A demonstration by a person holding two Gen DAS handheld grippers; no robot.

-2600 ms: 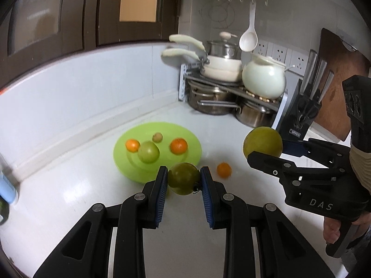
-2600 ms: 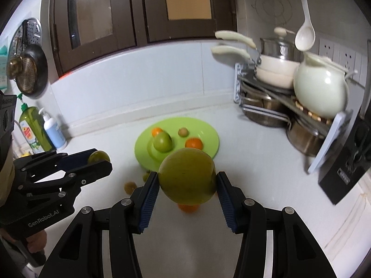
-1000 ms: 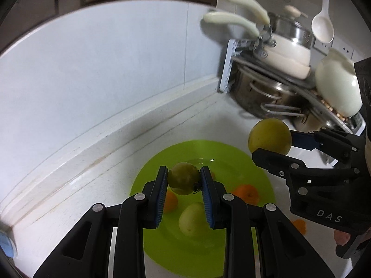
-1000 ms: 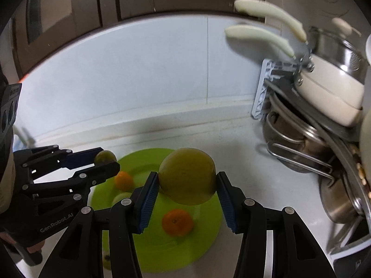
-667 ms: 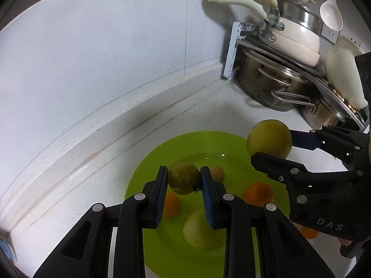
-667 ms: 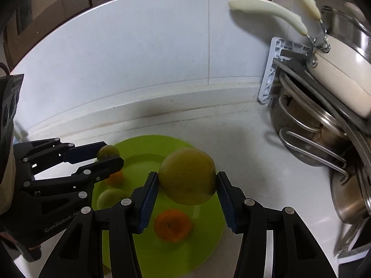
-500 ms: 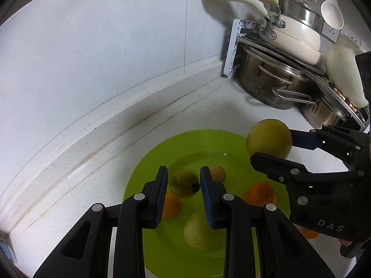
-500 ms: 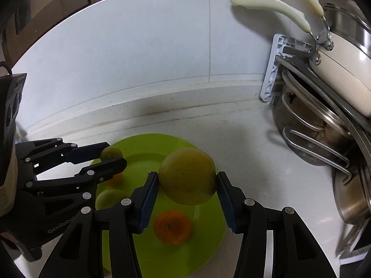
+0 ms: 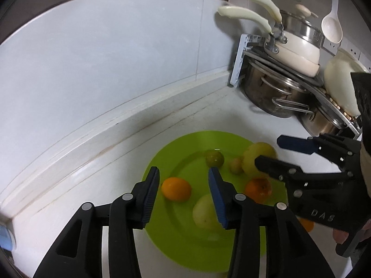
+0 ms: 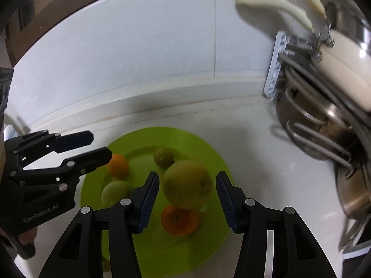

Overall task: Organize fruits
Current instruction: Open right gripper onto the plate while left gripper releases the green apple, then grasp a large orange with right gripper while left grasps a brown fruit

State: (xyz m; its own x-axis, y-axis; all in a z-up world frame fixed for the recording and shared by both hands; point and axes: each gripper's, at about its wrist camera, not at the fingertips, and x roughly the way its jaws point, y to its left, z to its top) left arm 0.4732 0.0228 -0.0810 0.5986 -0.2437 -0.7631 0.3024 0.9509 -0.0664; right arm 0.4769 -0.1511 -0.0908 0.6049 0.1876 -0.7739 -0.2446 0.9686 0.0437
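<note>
**Nearly there: most of the fruit is on the green plate**

Now the large yellow-green fruit (image 10: pixel 187 184) sits between the spread fingers of the right gripper (image 10: pixel 187 198), with a gap showing on each side, so it looks released, though whether it fully rests on the green plate (image 10: pixel 209 157) cannot be told; its outline is blurred in both views. Just below it on the plate lies an orange (image 10: pixel 180 220), and beyond it a small dark-green fruit (image 10: pixel 163 157). In the left wrist view that dark-green fruit (image 9: pixel 215 158) lies toward the far side of the plate (image 9: pixel 162 162), beside a small brownish fruit (image 9: pixel 236 165). A second orange (image 9: pixel 176 189) and a pale green fruit (image 9: pixel 205 212) lie nearer the left gripper (image 9: pixel 183 194), whose fingers stand wide apart and hold nothing.

Judging by this, six pieces are gathered on the plate. What is left, as far as can be seen: a small orange fruit (image 9: pixel 306 224) lies on the white table (image 9: pixel 58 217) off the plate's edge, partly hidden behind the right gripper, and a small dim piece low in the right wrist view may be another one, though it is too hidden to tell.

Around this stand a pot rack (image 9: pixel 278 85) with steel pots and a cream pan, against the pale wall (image 9: pixel 92 69).
</note>
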